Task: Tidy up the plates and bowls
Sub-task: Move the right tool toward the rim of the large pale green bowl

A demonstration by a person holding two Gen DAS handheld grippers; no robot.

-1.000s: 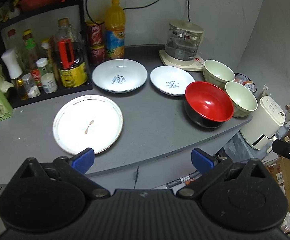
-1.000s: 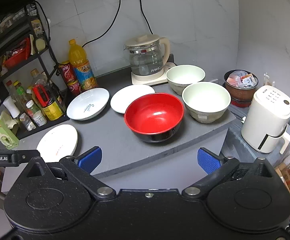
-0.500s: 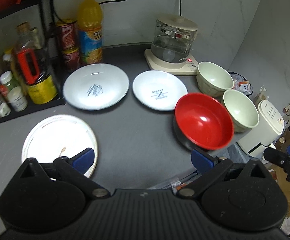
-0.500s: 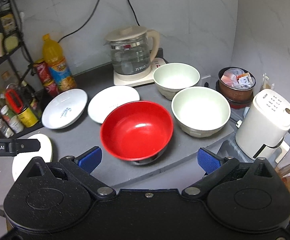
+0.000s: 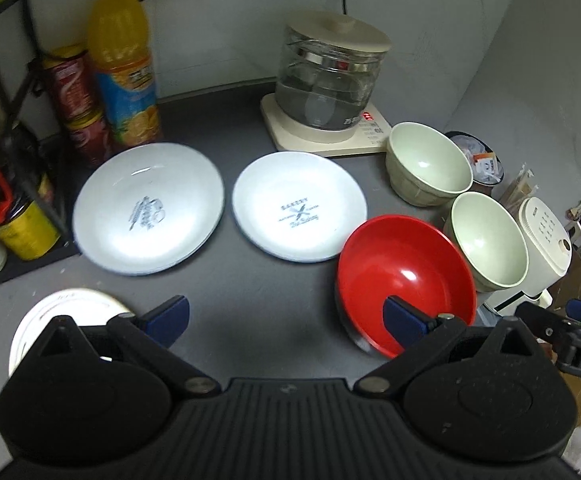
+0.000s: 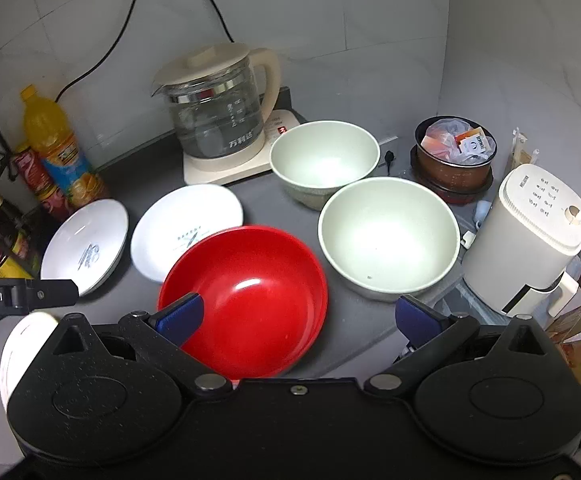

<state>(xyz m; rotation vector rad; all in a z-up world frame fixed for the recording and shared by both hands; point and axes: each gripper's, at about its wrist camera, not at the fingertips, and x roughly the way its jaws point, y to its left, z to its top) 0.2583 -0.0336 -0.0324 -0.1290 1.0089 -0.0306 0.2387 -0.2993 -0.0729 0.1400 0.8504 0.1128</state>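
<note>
On the grey counter [image 5: 250, 300] lie two white deep plates [image 5: 148, 208] [image 5: 300, 211], a flat white plate [image 5: 70, 304] at front left, a red bowl [image 5: 404, 280] and two pale green bowls [image 5: 428, 162] [image 5: 488, 240]. My left gripper [image 5: 284, 318] is open and empty above the counter's front, its right fingertip over the red bowl's rim. My right gripper [image 6: 298, 316] is open and empty; its left fingertip is over the red bowl [image 6: 246, 296], with the nearer green bowl [image 6: 388, 236] just ahead.
A glass kettle [image 6: 218, 116] on its base stands at the back. An orange juice bottle [image 5: 124, 64], cans and a rack of bottles [image 5: 6, 184] line the left. A white appliance [image 6: 530, 236] and a brown pot of packets [image 6: 454, 160] stand off the counter's right edge.
Both grippers have moved forward and down toward the dishes, which now look larger. Their fingertips now overlap the red bowl. Both stay open.
</note>
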